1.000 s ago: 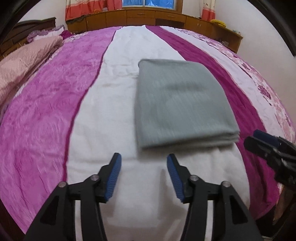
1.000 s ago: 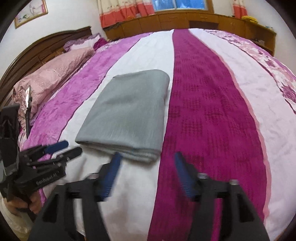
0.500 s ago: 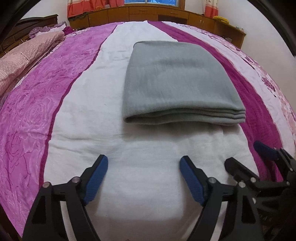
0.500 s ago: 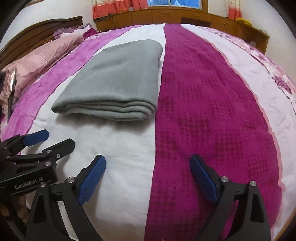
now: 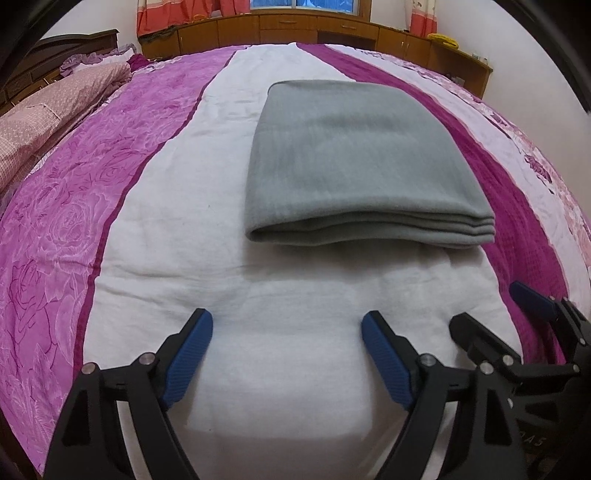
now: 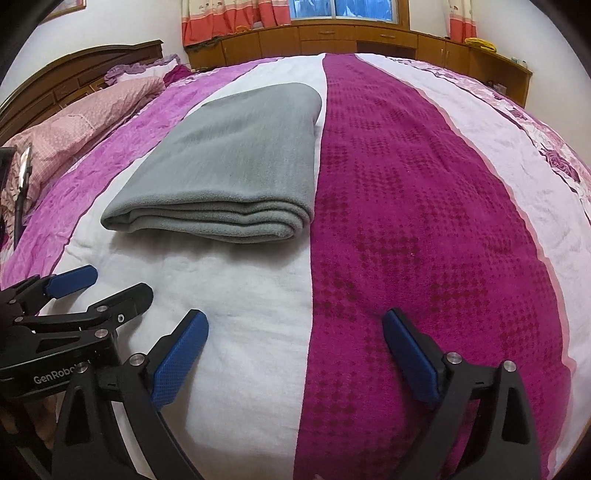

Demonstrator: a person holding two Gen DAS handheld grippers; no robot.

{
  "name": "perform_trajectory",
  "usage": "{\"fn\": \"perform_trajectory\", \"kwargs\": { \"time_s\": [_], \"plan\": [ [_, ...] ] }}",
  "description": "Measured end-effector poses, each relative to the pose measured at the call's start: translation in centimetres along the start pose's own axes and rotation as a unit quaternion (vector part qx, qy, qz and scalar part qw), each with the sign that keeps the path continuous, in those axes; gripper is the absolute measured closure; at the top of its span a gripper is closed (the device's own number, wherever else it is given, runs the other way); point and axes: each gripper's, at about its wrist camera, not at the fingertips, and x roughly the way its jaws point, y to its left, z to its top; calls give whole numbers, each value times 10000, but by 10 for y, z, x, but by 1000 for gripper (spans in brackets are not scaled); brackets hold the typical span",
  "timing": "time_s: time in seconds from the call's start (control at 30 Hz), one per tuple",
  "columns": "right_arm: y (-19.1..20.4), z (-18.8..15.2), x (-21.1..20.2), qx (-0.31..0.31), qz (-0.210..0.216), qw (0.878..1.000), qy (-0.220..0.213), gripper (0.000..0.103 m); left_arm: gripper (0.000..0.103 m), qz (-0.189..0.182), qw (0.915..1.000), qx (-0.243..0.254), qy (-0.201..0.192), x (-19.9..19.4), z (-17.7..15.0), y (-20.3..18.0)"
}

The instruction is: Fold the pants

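Note:
The grey pants lie folded into a flat stack of several layers on the white stripe of the bed; they also show in the right wrist view. My left gripper is open and empty, low over the white stripe, short of the stack's near edge. My right gripper is open and empty, just right of the left one, over the border of the white and dark magenta stripes. Each gripper shows in the other's view: the right one and the left one.
The bed has a cover striped in pink, white and dark magenta. A pink quilt lies by the wooden headboard at the left. Wooden cabinets and curtains line the far wall.
Both grippers have dropped low and pulled back from the folded pants, and their jaws have opened wider. The pants have not moved.

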Motion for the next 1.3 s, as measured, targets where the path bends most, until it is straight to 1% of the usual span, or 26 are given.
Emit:
{"fn": "perform_trajectory", "kwargs": {
  "time_s": [1.3],
  "plan": [
    [1, 1, 1, -9, 1, 10000, -27, 9, 16, -40, 10000, -60, -2, 0, -1, 2]
  ]
}}
